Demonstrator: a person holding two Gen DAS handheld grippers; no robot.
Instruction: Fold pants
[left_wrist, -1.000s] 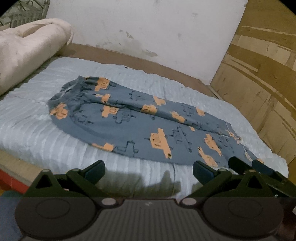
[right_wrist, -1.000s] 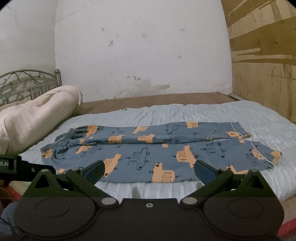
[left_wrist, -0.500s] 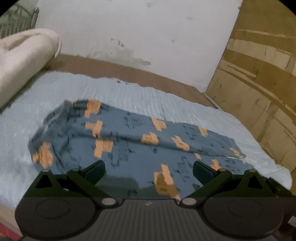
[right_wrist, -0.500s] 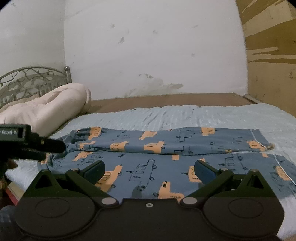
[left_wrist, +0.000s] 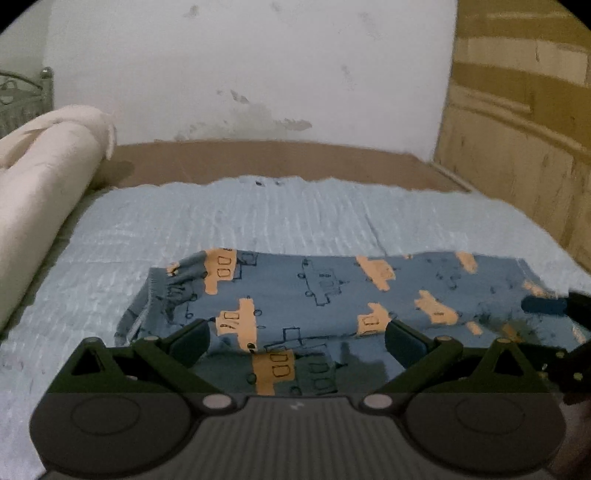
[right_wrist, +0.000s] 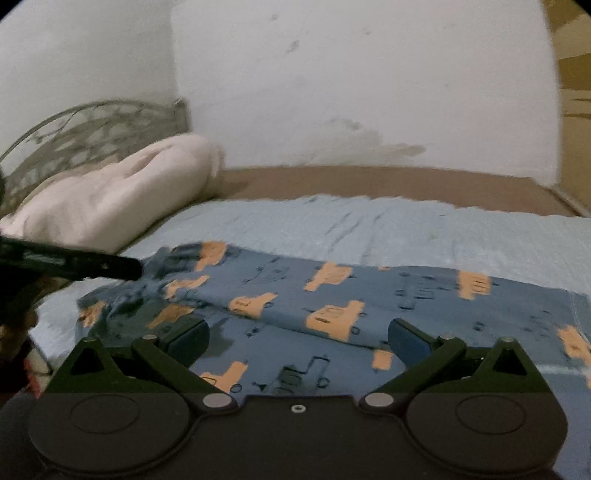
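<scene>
Both tools are spread wide and carry nothing: the left hand-held gripper (left_wrist: 297, 341) hangs low over the near edge of the pants (left_wrist: 332, 295), close to the waistband end, and the right hand-held gripper (right_wrist: 299, 341) hangs over the near leg further toward the cuffs. Whether the fingertips (left_wrist: 190, 338) touch the cloth I cannot tell. The pants lie lengthwise across the near part of the bed (left_wrist: 258, 218), on its pale blue cover, apparently already doubled leg over leg, the upper leg's edge running as a diagonal ridge in the right view. The waistband (right_wrist: 122, 295) is gathered and rumpled, not flat. Risks noted: a pinch taken at the near edge may catch only the top layer, so the legs would slide apart when lifted; a pinch taken too deep may catch the bed cover with the fabric and drag it up. The rumpled waistband, if left unsmoothed, would be folded in as a lump. The two tools sit near each other, each visible at the margin of the other's view, so a crossing move could make them collide. A rolled cream blanket (left_wrist: 40, 173) lies well apart at the head end and poses no obstruction.
</scene>
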